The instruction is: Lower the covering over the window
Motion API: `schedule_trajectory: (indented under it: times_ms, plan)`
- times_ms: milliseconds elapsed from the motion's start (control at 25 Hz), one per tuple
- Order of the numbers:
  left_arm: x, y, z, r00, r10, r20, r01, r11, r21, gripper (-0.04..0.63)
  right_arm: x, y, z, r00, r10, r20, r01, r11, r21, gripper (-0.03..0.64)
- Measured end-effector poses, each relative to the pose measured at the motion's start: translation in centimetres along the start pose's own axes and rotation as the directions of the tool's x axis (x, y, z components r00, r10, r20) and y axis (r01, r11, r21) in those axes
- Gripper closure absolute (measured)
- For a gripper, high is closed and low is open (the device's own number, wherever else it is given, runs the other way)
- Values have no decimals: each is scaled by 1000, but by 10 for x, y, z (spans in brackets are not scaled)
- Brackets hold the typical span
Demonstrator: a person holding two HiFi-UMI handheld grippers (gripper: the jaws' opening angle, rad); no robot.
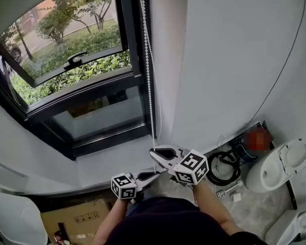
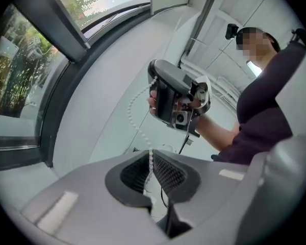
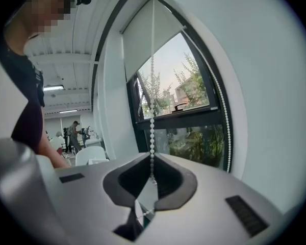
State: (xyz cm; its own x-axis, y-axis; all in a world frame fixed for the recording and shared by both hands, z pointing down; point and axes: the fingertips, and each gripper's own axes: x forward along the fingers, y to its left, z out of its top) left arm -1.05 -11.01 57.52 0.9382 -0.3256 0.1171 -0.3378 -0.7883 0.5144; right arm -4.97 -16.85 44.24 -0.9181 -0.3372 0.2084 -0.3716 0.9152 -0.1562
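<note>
A white roller blind [image 3: 143,40] is rolled high over the black-framed window [image 1: 66,60]. Its white bead chain [image 1: 148,65] hangs down the window's right side. In the head view my right gripper [image 1: 154,152] sits at the chain's lower end, with my left gripper [image 1: 154,174] just below and to its left. The right gripper view shows the right gripper [image 3: 152,157] shut on one strand of the bead chain [image 3: 152,131]; a second strand [image 3: 224,116] runs along the frame. My left gripper [image 2: 151,154] is shut on the chain [image 2: 137,126], which curves up to the right gripper [image 2: 176,98].
The white window sill [image 1: 117,160] lies below the glass, and a white wall [image 1: 234,60] stands to the right. On the floor lie a black cable coil [image 1: 224,167], a white toilet [image 1: 280,167], a cardboard box [image 1: 76,218] and a white chair [image 1: 15,218].
</note>
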Motion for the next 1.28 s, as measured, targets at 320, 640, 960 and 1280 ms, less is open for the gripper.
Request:
schedule_trajectory:
  times_ms: [320,640,960,1280]
  plan:
    - [-10,1,18,999,19,43,-20,999,33,569,7,-3,-28,994,14,-106,-16,1000,-16,594]
    - [-14,-14,43,998,-2,66,-3,996,89,557,5,-9,-31,993,32,-112,-33,999,-6,594]
    - [-30,-9,71,995,65,73,-77,984,162,469,5,9,-60,987,75,-144,-68,996,51,594]
    - [-47,-36,138,977,70,199,-125,953,276,466,3,4,-59,988,60,-143,-54,997,47,594]
